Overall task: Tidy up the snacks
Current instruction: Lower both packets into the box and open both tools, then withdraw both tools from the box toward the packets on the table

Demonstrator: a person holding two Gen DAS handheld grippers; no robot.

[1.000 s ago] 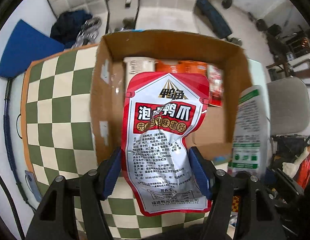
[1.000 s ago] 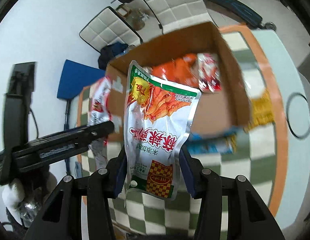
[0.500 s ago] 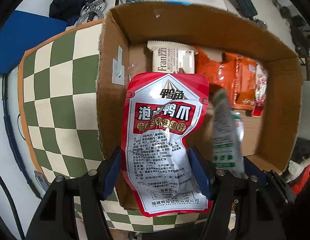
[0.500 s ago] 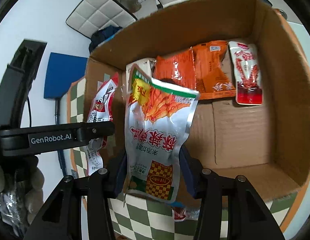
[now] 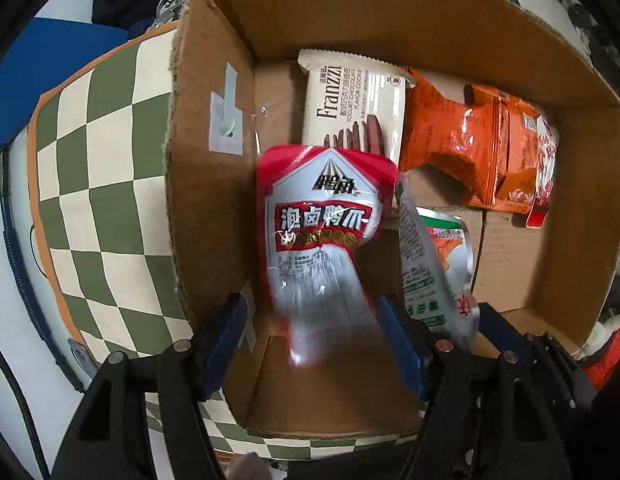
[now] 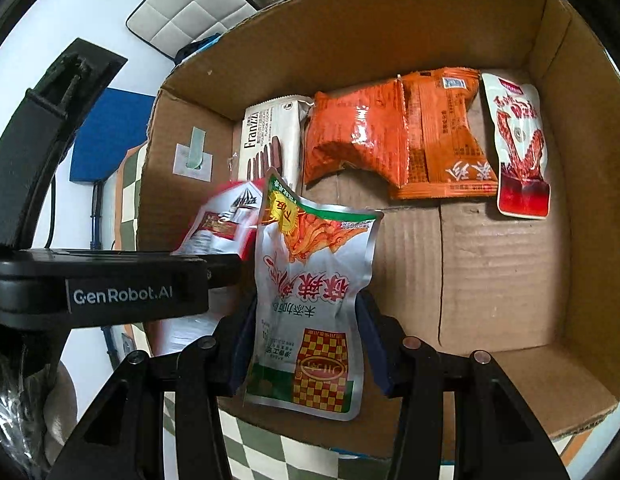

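A red and silver pouch (image 5: 322, 232) hangs blurred and tilted between the fingers of my left gripper (image 5: 310, 320), inside the cardboard box (image 5: 209, 200). A gap shows between its left edge and the left pad (image 5: 229, 320), so the jaws stand open around it. My right gripper (image 6: 305, 328) is shut on a silver pouch with a green top edge (image 6: 314, 272), held upright just over the box floor (image 6: 490, 272), right of the red pouch (image 6: 221, 220). That green-topped pouch (image 5: 434, 272) also appears in the left wrist view.
A white Franzzi cookie pack (image 6: 269, 140), two orange packs (image 6: 390, 136) and a red and white pouch (image 6: 518, 148) lie along the box's far wall. The box stands on a green checkered cloth (image 5: 101, 152). The left gripper's black body (image 6: 109, 288) crosses the right wrist view.
Both grippers have come down from above the box into it. The red pouch, pinched and straight before, now sits loose and tilted between the left fingers.
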